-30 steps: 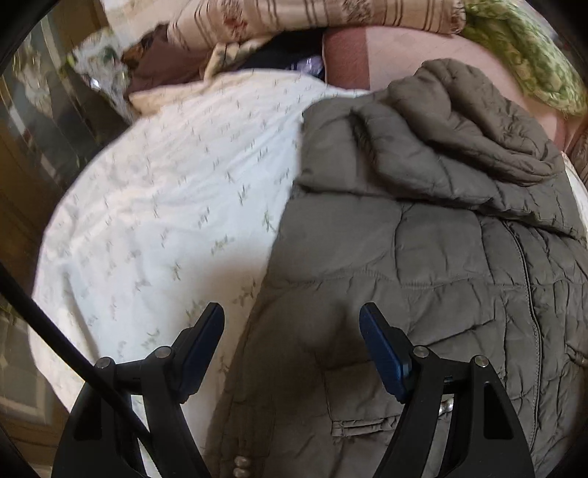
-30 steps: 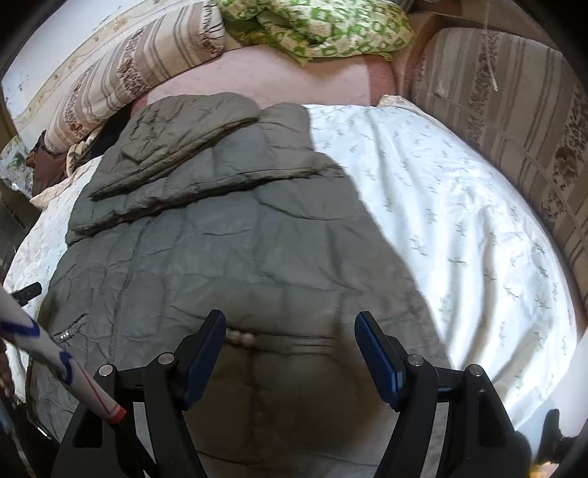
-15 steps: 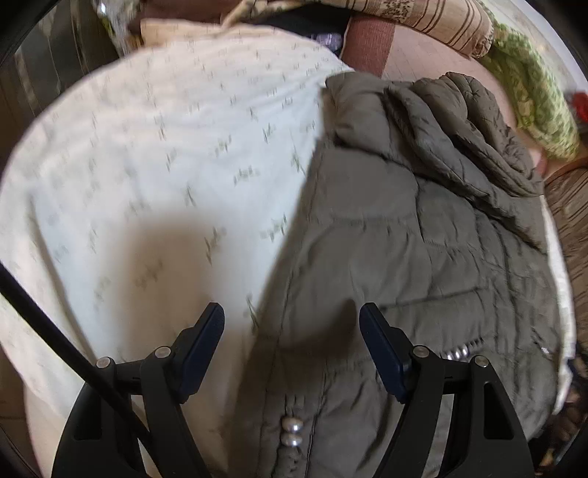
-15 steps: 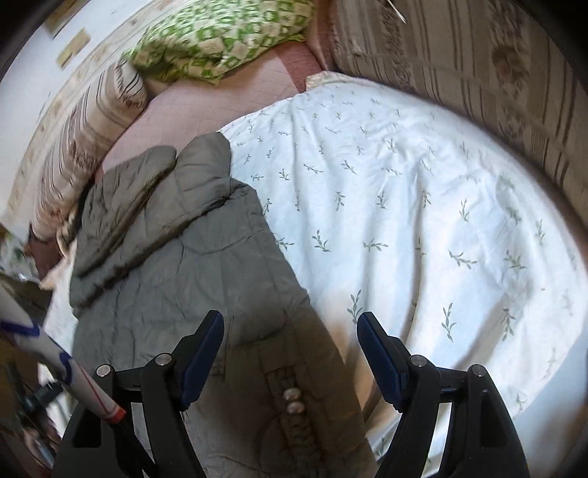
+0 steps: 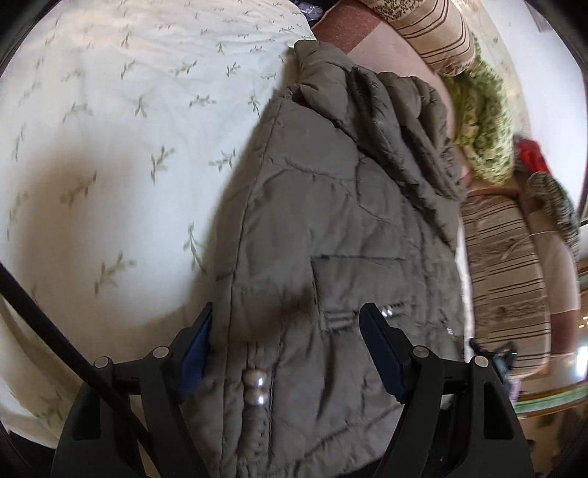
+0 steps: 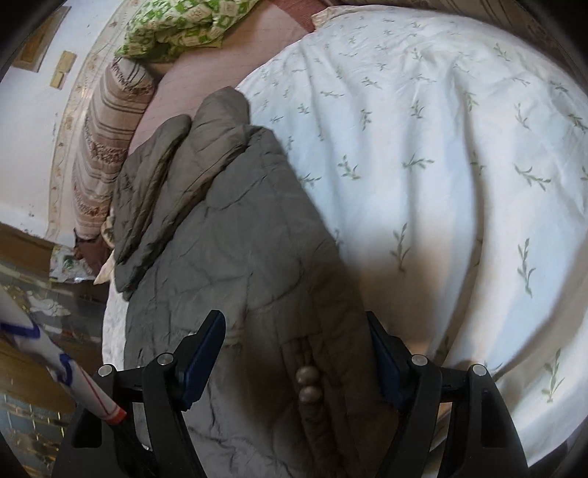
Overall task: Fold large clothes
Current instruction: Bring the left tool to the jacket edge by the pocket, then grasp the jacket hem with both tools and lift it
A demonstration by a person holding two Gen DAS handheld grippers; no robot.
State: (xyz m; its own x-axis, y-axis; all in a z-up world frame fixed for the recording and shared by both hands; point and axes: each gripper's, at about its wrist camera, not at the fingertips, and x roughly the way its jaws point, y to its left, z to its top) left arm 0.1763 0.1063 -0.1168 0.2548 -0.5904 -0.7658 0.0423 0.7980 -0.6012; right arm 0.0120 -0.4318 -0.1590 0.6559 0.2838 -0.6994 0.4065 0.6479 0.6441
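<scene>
A grey-olive quilted jacket lies flat on a white bedspread with green sprigs, its hood at the far end. My left gripper is open, its jaws straddling the jacket's left hem edge near two pearl buttons. In the right wrist view the jacket lies left of centre on the bedspread. My right gripper is open, its jaws straddling the jacket's right hem edge by round buttons.
Striped bolsters and a green patterned pillow lie at the head of the bed. A striped sofa arm borders the bed's right side. A white paper roll sticks up by the right gripper.
Both grippers have swung outward and dropped toward the jacket's lower corners; the hem edges and buttons now lie between the jaws. Both stayed open.
</scene>
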